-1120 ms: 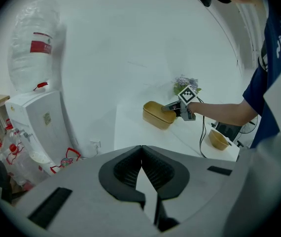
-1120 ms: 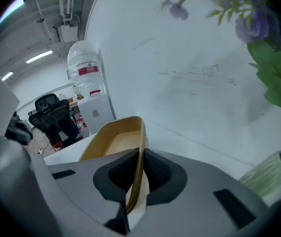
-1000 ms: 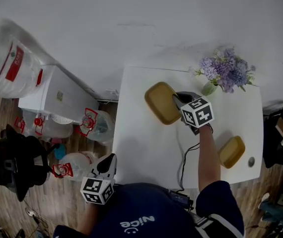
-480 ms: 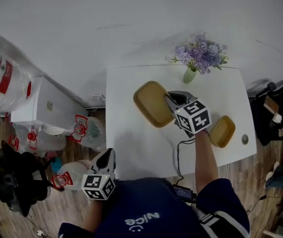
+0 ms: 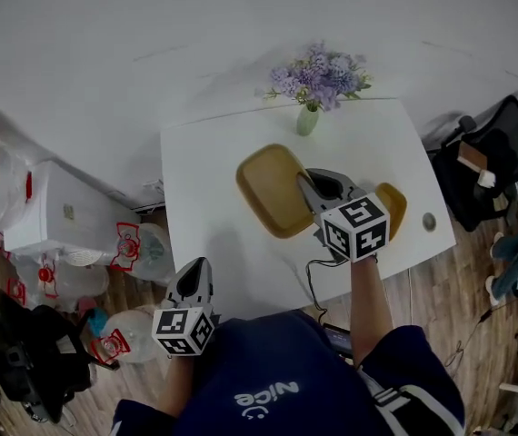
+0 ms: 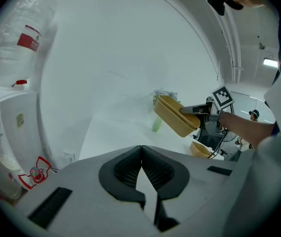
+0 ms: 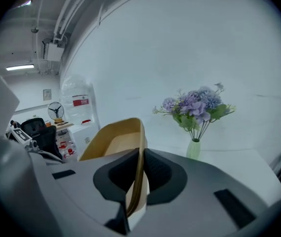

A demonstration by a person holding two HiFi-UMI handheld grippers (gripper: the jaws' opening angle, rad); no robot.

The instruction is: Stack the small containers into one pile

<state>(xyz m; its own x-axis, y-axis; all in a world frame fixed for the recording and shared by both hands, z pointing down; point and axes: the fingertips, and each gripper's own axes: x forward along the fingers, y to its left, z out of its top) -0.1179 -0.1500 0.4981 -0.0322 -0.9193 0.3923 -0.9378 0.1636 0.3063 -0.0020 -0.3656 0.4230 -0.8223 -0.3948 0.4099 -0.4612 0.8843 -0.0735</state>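
Above the bench (image 5: 204, 198), your right hand-held gripper (image 5: 309, 184) has lifted the large container (image 5: 273, 189) it clamps toward the small container (image 5: 393, 205); left hand-held gripper (image 5: 194, 280) closed.

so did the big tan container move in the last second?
Yes. Clamped in the right gripper, the big container has shifted away from the flower vase, toward the small container.

Vase (image 5: 306, 121) at the far edge of the table (image 5: 209, 184); large container (image 5: 273, 189), in the right tool (image 5: 310, 185), over the table's middle, with the small container (image 5: 394, 205) on the table to its right. Left tool (image 5: 197, 271) off the near-left corner; bottles (image 5: 146, 249) on the floor, left of the table.
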